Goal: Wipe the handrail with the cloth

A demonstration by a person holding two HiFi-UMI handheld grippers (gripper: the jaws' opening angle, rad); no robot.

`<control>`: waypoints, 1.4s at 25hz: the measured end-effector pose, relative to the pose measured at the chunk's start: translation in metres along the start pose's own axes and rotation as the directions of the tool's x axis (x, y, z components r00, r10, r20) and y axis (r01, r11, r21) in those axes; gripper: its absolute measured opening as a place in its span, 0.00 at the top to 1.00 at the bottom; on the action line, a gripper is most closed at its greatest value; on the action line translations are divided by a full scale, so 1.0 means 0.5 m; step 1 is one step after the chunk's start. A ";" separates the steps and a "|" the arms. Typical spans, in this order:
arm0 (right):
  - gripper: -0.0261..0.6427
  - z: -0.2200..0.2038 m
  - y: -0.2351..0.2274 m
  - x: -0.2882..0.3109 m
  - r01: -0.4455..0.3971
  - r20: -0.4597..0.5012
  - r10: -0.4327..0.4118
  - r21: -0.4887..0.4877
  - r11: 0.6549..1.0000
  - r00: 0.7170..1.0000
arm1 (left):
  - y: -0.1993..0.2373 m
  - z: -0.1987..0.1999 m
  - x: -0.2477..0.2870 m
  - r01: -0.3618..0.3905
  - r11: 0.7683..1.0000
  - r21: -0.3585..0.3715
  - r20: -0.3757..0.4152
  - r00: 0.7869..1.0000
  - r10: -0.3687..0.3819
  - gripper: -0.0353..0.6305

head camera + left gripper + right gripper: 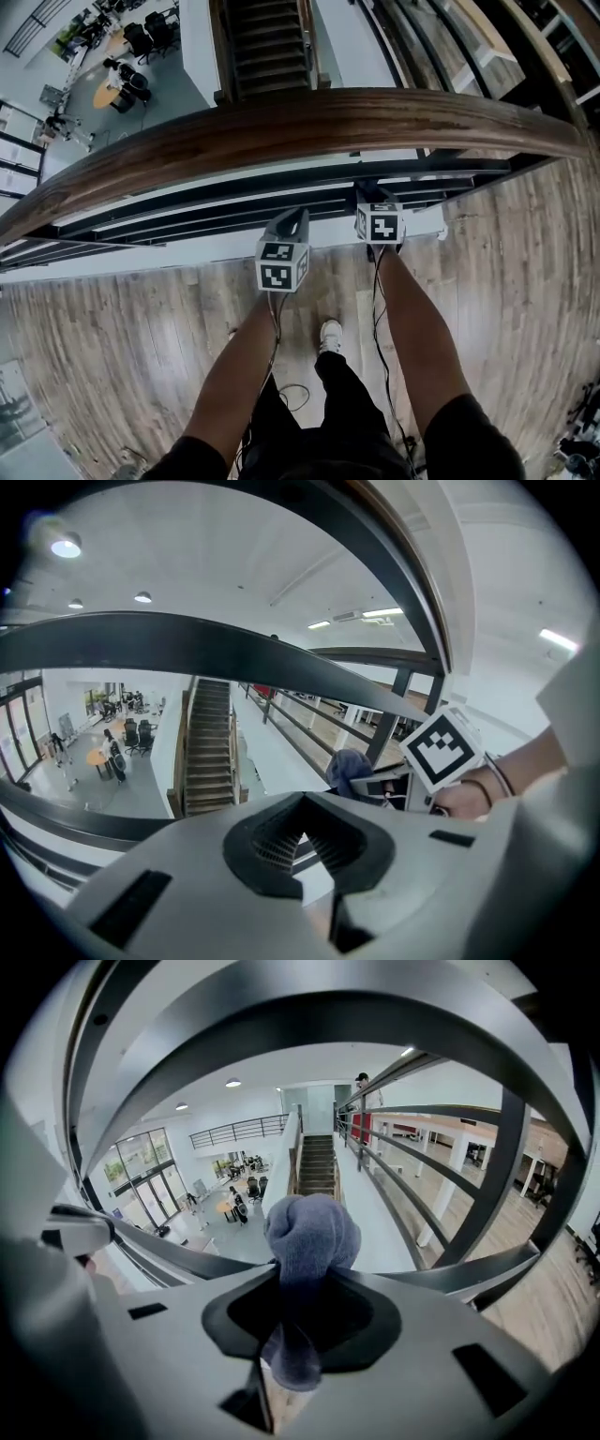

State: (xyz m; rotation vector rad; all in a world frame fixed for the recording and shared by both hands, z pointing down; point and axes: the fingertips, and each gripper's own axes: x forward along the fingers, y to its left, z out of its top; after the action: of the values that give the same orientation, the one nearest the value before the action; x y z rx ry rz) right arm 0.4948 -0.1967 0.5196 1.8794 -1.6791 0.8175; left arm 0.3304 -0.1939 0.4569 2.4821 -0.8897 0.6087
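The main risk we see is losing the cloth (312, 1232): it is a small bunched wad, and beyond the metal bars (234, 211) there is only open drop to the lower floor (183, 80), so any slackening on the way up could send it over. It could also snag on a bar, and with so little fabric showing we judge bare jaws might scrape the wood. The right gripper (305, 1279) is clamped tight on the cloth, which pokes out towards 12 o'clock. The left gripper (302, 834) is closed with nothing in it. Both forearms reach forward and down, and the grippers sit side by side at 6 o'clock of the wooden handrail (300, 131), below it and not touching it, the right one at the left one's 3 o'clock
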 end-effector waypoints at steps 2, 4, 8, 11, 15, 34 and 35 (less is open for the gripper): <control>0.81 -0.006 -0.073 -0.010 0.025 -0.003 -0.025 0.014 1.000 1.000 | -0.047 0.008 0.034 0.013 1.000 0.018 -0.010 1.000 -0.013 0.95; 0.81 -0.011 -0.135 -0.019 0.050 -0.011 -0.050 0.022 0.999 0.999 | -0.084 0.010 0.062 0.019 0.999 0.032 -0.023 1.000 -0.018 0.95; 0.81 -0.031 -0.251 -0.044 0.094 -0.028 -0.094 0.002 0.996 0.995 | -0.164 0.005 0.109 0.049 0.998 0.033 -0.042 0.998 -0.048 0.95; 0.81 -0.040 -0.334 -0.061 0.128 -0.030 -0.129 -0.024 0.991 0.991 | -0.224 0.014 0.137 0.083 0.995 0.056 -0.049 0.996 -0.081 0.95; 0.81 -0.035 -0.416 -0.074 0.153 -0.037 -0.158 -0.121 0.981 0.987 | -0.284 0.018 0.155 0.127 0.988 0.084 -0.051 0.991 -0.123 0.95; 0.81 -0.053 -0.666 -0.125 0.346 -0.050 -0.357 -0.148 0.926 0.933 | -0.270 -0.050 0.150 0.122 0.989 0.085 -0.080 0.990 -0.115 0.95; 0.81 -0.052 -0.666 -0.130 0.363 -0.037 -0.371 -0.133 0.922 0.928 | -0.265 -0.050 0.144 0.119 0.990 0.080 -0.069 0.991 -0.114 0.95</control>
State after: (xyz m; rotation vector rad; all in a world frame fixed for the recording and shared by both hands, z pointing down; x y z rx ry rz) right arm 0.8181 -0.0909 0.5023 1.9751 -1.2507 0.5958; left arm 0.4629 -0.1224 0.4830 2.5523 -0.7023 0.6950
